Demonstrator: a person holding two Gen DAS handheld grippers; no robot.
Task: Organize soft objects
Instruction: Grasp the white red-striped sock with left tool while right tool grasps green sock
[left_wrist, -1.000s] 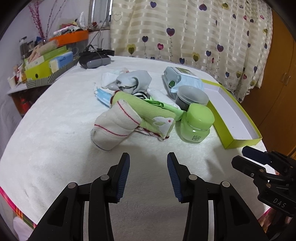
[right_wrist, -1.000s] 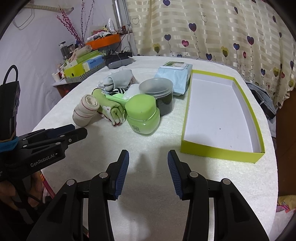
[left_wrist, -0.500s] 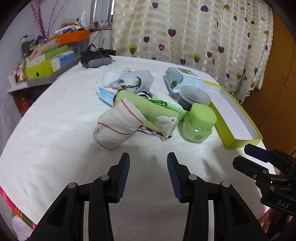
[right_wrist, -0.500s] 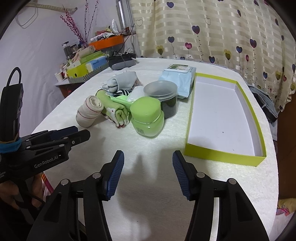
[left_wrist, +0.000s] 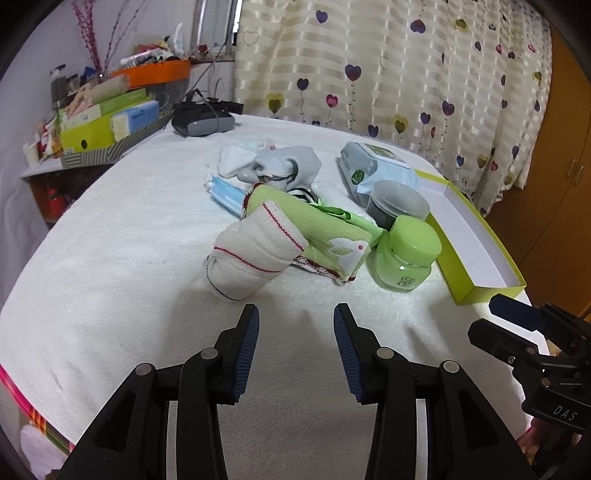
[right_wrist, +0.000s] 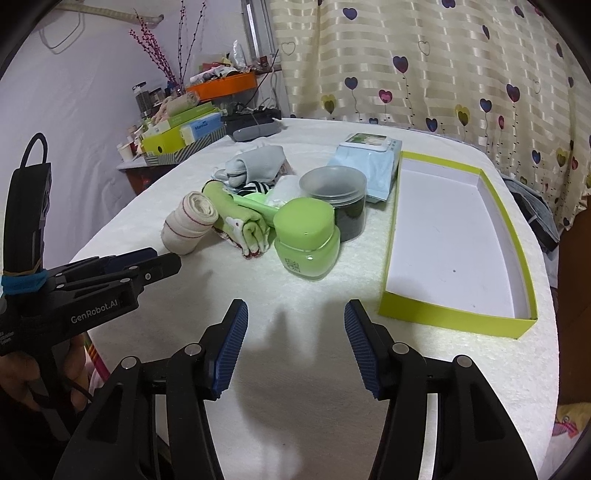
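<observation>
Widened over the past second, the right gripper (right_wrist: 293, 345) now hovers with its jaws spread broadly and empty above the near edge of the tabletop (right_wrist: 314, 369), while the left gripper (left_wrist: 295, 350) keeps its moderate opening, also empty, and has edged closer to the pile. Soft things lie heaped at the tabletop's middle: a rolled cream sock (left_wrist: 255, 254) nearest the left gripper, a folded green cloth (left_wrist: 325, 236) touching it, a grey sock bundle (left_wrist: 280, 166) and blue masks (left_wrist: 225, 192) farther back. Hard items crowd the same heap, a green jar (right_wrist: 308, 240) pressed against the cloth and a dark jar (right_wrist: 341, 199) just behind it, with a wipes pack (right_wrist: 365, 166) beyond. An open yellow-green box (right_wrist: 458, 317) sits empty along the tabletop's right side, likely the destination for the soft pieces. Both grippers point at the pile from the near edge, left lined up with the cream sock and right facing the green jar and the gap before the box, a stance that suggests one hand picks while the other stands ready to receive or clear the way. Nothing has been sorted yet; the cream sock, free on its near side, looks the easiest first grab.
</observation>
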